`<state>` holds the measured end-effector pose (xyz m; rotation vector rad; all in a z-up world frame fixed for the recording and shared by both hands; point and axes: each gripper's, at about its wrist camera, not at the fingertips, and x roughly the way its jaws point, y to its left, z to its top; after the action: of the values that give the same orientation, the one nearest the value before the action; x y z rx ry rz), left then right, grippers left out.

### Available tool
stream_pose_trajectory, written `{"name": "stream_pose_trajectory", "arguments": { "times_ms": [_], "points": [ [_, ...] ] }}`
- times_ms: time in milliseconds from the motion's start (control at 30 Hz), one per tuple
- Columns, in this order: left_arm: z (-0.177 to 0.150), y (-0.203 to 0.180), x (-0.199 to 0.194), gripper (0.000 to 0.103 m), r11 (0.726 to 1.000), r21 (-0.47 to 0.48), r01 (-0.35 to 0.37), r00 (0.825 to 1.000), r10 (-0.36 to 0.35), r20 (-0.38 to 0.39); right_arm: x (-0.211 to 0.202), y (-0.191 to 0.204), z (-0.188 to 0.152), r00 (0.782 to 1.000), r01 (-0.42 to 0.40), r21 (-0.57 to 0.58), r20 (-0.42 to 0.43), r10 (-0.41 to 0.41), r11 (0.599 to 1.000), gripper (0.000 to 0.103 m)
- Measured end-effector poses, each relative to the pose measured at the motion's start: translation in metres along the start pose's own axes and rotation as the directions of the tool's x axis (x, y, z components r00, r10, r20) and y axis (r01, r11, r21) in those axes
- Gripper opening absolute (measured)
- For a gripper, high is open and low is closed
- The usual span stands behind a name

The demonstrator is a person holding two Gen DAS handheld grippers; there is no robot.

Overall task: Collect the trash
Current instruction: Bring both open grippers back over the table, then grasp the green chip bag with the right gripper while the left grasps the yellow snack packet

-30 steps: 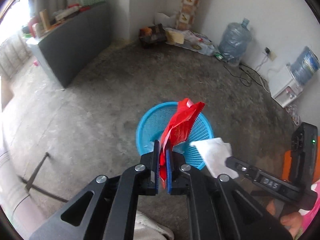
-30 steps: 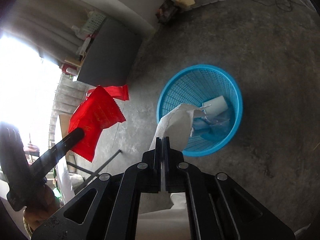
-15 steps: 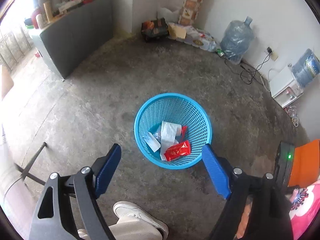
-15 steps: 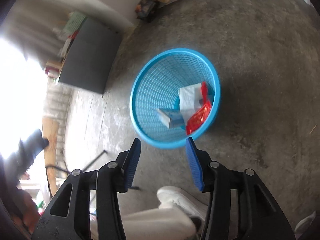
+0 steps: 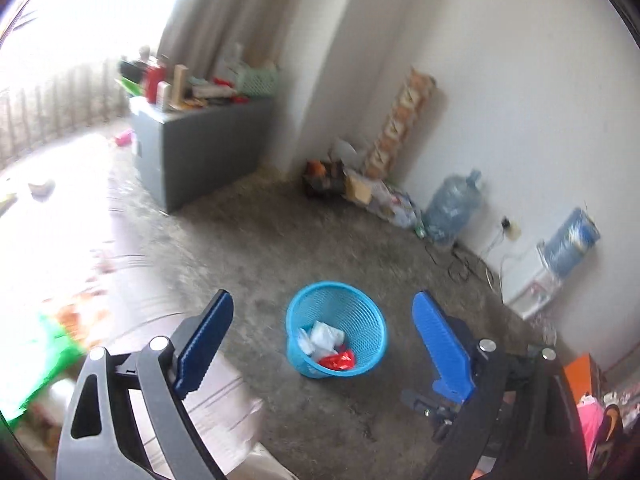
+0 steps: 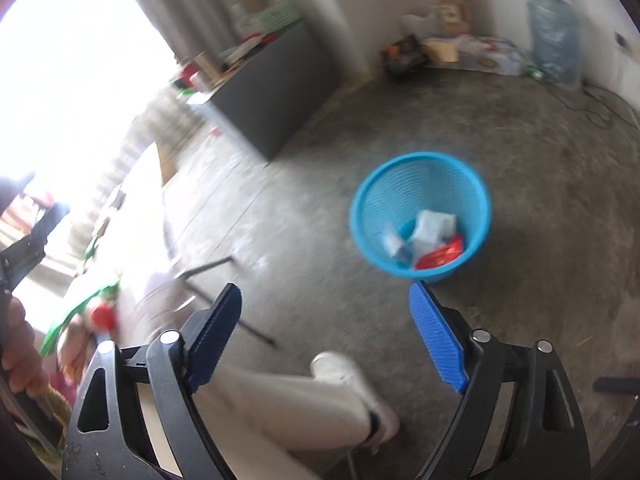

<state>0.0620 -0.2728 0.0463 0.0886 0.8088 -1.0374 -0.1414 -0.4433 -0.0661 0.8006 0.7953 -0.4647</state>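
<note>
Both views are motion-blurred, most strongly at the left edge, where a green shape and an orange patch beside it cannot be identified. The window area is overexposed to white. Pale pieces in the blue basket lie crumpled and smeared; their kind cannot be told. Print on the red wrapper is illegible. The person's leg is cut off by the lower edge. Items on the grey cabinet are too small to distinguish.
</note>
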Motion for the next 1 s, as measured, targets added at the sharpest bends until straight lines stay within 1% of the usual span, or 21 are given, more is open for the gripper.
{"name": "stream_pose_trajectory", "arguments": {
  "times_ms": [100,200,300,367,500,567,667,800,867,933,967,1000],
  "points": [
    [-0.011,0.018,-0.041,0.092,0.999,-0.007,-0.048,0.998,0.048,0.043,-0.002,0.026,-0.008,1.0,-0.02,-0.058,-0.014,0.02,0.998,0.085],
    [-0.023,0.037,-0.079,0.093,0.994,-0.028,-0.107,0.991,0.109,0.074,-0.006,0.052,-0.016,1.0,-0.021,-0.131,-0.001,0.021,0.991,0.089],
    [-0.038,0.062,-0.113,0.094,0.985,-0.086,-0.146,0.983,0.155,0.103,-0.011,0.077,-0.021,0.999,0.0,-0.206,0.033,0.007,0.979,0.093],
    [-0.05,0.076,-0.135,0.094,0.977,-0.13,-0.171,0.974,0.188,0.129,-0.014,0.091,-0.023,0.998,0.02,-0.245,0.06,-0.006,0.969,0.095],
    [-0.073,0.099,-0.173,0.094,0.952,-0.198,-0.235,0.942,0.274,0.197,-0.017,0.123,-0.031,0.994,0.079,-0.322,0.091,-0.053,0.943,0.095],
    [-0.084,0.11,-0.188,0.094,0.943,-0.213,-0.256,0.927,0.302,0.223,-0.02,0.141,-0.036,0.993,0.096,-0.366,0.106,-0.062,0.925,0.095],
    [-0.1,0.126,-0.212,0.094,0.924,-0.226,-0.309,0.901,0.36,0.241,-0.024,0.166,-0.043,0.986,0.13,-0.448,0.155,-0.066,0.884,0.095],
    [-0.113,0.147,-0.234,0.096,0.896,-0.257,-0.363,0.87,0.424,0.251,-0.037,0.191,-0.046,0.972,0.143,-0.529,0.233,-0.02,0.836,0.095],
    [-0.123,0.156,-0.245,0.096,0.88,-0.277,-0.386,0.852,0.455,0.26,-0.041,0.2,-0.047,0.97,0.12,-0.559,0.243,0.024,0.821,0.095],
    [-0.132,0.163,-0.254,0.097,0.867,-0.292,-0.404,0.836,0.479,0.266,-0.041,0.208,-0.046,0.972,0.052,-0.578,0.217,0.092,0.814,0.095],
    [-0.136,0.167,-0.256,0.097,0.862,-0.299,-0.409,0.833,0.486,0.264,-0.04,0.211,-0.045,0.973,0.005,-0.577,0.192,0.129,0.816,0.095],
    [-0.139,0.171,-0.256,0.097,0.859,-0.308,-0.41,0.833,0.49,0.256,-0.04,0.212,-0.043,0.973,-0.042,-0.57,0.163,0.163,0.821,0.095]
  ]
}}
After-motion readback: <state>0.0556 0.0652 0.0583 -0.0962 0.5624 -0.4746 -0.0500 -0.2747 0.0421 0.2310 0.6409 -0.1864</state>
